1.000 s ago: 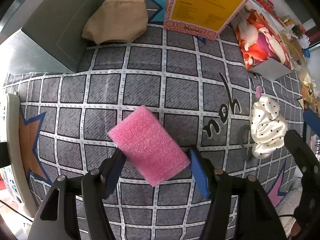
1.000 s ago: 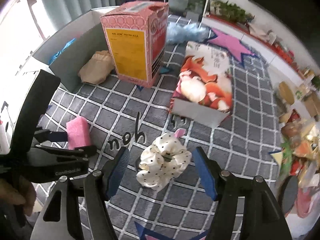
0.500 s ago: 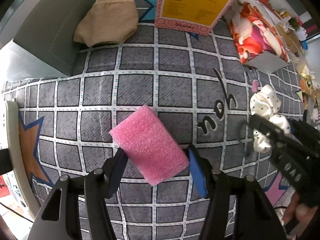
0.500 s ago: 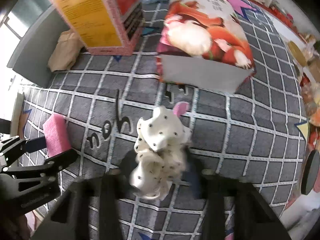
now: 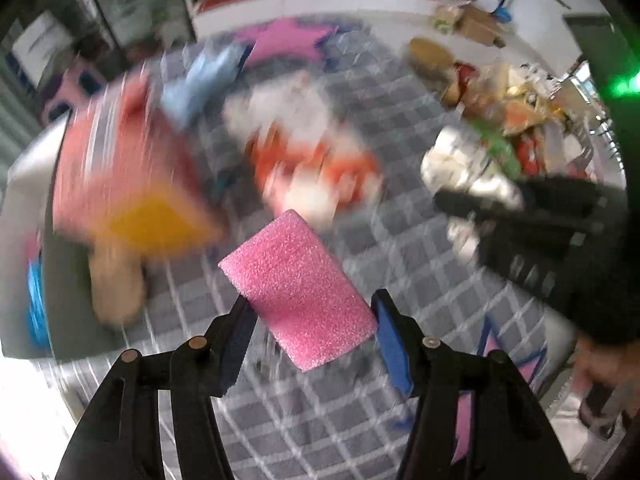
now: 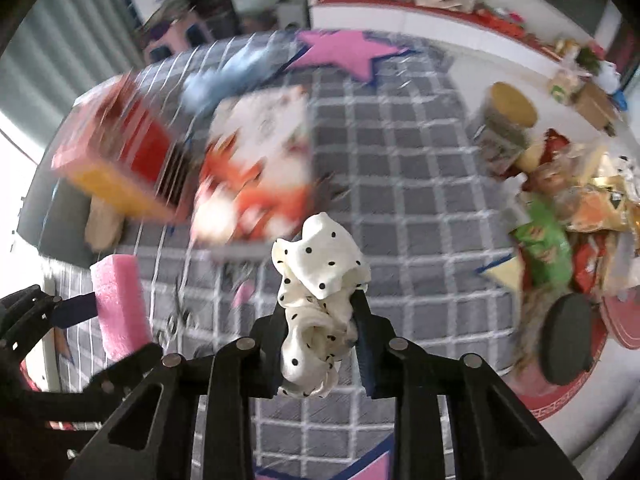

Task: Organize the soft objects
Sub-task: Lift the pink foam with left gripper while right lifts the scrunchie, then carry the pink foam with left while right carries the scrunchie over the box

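Surface: a grey mat [image 6: 400, 168] with a white grid and pink stars, seen from above in both wrist views; most of it is smeared by motion blur
Room, left side: a grey open bin [image 6: 44, 224] at the mat's edge, a tan soft lump [image 5: 116, 284] beside it, and a pink and yellow carton [image 6: 116, 160] standing just next to that
Room, middle: a box printed with an orange and white animal [image 6: 256, 168] on the mat, with a pale blue fluffy thing [image 6: 224, 80] behind it
Room, right side: a heap of snack packets [image 6: 560, 216] off the mat, and a white ledge with a red top along the far wall
Left gripper [image 5: 312, 328]: points steeply down, jaws clamped on the pink foam block [image 5: 298, 290], which is held clear above the mat and tilted
Right gripper [image 6: 320, 320]: points steeply down, jaws pressed together on the white dotted scrunchie [image 6: 320, 280]; its frilly top stands above the fingertips
Relation: in the right wrist view the left gripper and its foam block sit at the lower left, near the right gripper but apart
Person: part of a hand [image 5: 608, 360] shows at the right edge of the left wrist view
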`<state>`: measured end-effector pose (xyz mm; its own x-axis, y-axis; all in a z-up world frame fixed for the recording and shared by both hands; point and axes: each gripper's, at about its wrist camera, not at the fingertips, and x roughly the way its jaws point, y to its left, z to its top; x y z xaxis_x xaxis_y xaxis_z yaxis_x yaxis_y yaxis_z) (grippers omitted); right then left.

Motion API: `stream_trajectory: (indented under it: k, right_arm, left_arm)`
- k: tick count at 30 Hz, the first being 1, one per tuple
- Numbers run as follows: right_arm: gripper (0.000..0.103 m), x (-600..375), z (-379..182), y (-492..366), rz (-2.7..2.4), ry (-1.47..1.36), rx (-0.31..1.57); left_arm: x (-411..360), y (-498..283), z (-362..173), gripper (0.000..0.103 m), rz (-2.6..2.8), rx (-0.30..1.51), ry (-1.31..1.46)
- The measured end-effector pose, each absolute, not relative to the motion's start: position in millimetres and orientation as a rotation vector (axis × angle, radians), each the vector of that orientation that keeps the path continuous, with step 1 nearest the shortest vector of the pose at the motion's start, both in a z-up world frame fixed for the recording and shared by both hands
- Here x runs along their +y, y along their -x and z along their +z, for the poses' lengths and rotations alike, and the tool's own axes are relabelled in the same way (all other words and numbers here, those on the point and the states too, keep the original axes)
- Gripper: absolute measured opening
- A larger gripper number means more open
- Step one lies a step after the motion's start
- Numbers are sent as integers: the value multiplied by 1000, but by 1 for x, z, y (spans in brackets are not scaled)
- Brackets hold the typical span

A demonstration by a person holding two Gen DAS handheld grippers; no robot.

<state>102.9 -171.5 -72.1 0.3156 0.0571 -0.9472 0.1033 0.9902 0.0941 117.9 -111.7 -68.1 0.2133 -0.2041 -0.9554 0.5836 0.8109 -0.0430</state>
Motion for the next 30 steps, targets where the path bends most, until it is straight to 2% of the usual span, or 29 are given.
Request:
stream_trajectory:
  k: [5, 9, 21, 30]
  right_arm:
    - [30, -200, -55, -139, -82, -175, 1203]
    - [30, -212, -42, -158, -102, -225, 1175]
    - [30, -180, -16, -203, -8, -259, 1151]
    - [30, -127, 0, -224, 72, -254, 1139]
  left_arm:
    - [-143, -184, -44, 62, -564, 1198, -323]
    - [-143, -224, -34, 62, -503, 1230, -269]
    - [-78, -259, -7, 62, -381, 1224, -237]
    - [-12, -272, 10, 62, -301, 1192, -114]
